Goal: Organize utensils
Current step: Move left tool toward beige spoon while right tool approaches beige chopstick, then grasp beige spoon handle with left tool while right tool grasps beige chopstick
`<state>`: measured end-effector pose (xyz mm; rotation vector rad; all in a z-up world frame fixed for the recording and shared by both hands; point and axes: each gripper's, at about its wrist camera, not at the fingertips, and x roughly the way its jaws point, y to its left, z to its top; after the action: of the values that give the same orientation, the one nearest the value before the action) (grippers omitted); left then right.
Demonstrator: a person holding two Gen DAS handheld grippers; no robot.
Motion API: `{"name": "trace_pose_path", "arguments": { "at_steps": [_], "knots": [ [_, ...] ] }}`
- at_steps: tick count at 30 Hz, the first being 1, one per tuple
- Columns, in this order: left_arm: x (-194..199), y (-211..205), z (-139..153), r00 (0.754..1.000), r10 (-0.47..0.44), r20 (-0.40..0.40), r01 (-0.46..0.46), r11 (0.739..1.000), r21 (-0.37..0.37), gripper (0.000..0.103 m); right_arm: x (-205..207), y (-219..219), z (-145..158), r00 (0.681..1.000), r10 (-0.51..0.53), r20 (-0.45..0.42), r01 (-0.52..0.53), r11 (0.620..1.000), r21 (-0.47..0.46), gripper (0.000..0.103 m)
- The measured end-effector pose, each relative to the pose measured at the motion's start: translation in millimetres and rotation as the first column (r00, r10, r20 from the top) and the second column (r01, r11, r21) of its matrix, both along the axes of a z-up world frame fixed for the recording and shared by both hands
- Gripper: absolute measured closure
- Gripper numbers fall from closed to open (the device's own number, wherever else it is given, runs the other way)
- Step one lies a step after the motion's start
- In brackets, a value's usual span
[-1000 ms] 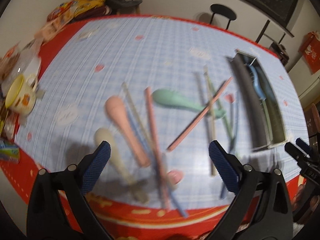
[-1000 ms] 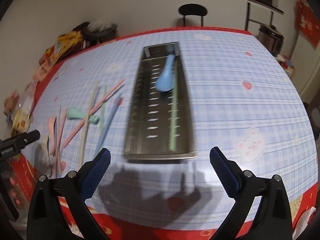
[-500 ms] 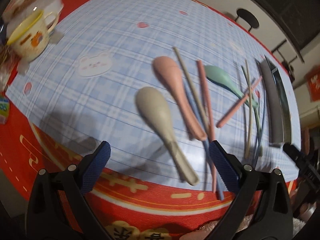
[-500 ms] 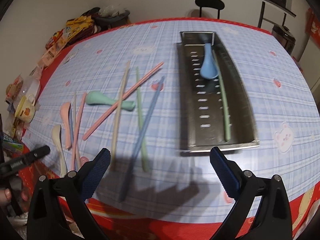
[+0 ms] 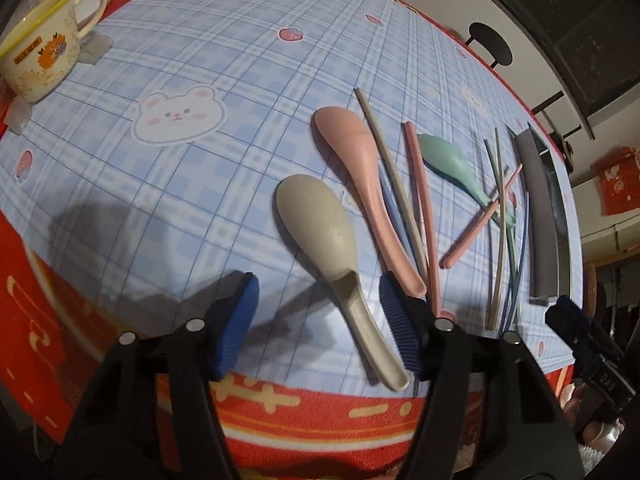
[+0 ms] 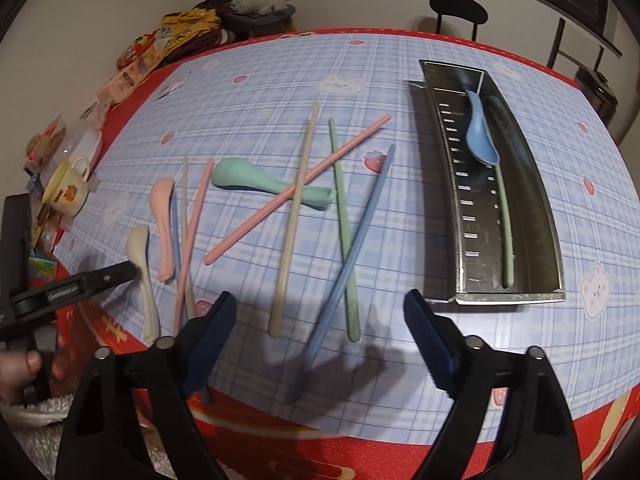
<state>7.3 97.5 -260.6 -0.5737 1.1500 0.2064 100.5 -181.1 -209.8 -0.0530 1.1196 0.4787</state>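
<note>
My left gripper [image 5: 320, 324] is open, its jaws either side of the handle of a beige spoon [image 5: 320, 224] that lies on the blue checked cloth; it also shows in the right wrist view [image 6: 142, 264]. A pink spoon [image 5: 360, 168], a green spoon [image 5: 452, 164] and several loose chopsticks [image 6: 292, 216] lie to the right. My right gripper [image 6: 316, 340] is open and empty above a blue chopstick [image 6: 344, 264]. A metal tray [image 6: 528, 200] holds a blue spoon [image 6: 480, 136] and a green chopstick [image 6: 504, 216].
A yellow-rimmed mug [image 5: 40, 48] stands at the table's left edge. Snack packets [image 6: 160, 48] lie at the far left corner. A black chair [image 6: 456, 8] stands behind the table. The red table border [image 5: 280, 412] runs along the near edge.
My left gripper has dropped low and narrowed around the beige spoon's handle. My right gripper has swung left, from facing the tray to facing the loose chopsticks.
</note>
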Motion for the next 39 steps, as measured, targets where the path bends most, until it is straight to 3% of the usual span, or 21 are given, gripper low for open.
{"name": "trace_pose_path", "arguments": {
  "at_steps": [9,22,30,39],
  "knots": [
    [16,-6,-4,0.999,-0.026,0.031,0.025,0.999,0.025,0.058,18,10,-10,0.997,0.049,-0.056,-0.046,0.997,0.063,0.068],
    [10,-1,-8,0.997,-0.009,0.072,0.009,1.0,-0.005,0.066,48,60,-43,0.995,0.069,-0.077,-0.071,0.997,-0.028,0.074],
    [5,2,-7,0.997,0.002,0.079,-0.001,1.0,-0.017,0.066,53,55,-45,0.996,0.041,-0.085,-0.043,0.999,-0.023,0.091],
    [7,-6,-7,0.997,-0.026,0.074,0.027,1.0,-0.015,0.066,53,52,-44,0.996,0.038,-0.085,-0.039,0.999,-0.014,0.093]
  ]
}}
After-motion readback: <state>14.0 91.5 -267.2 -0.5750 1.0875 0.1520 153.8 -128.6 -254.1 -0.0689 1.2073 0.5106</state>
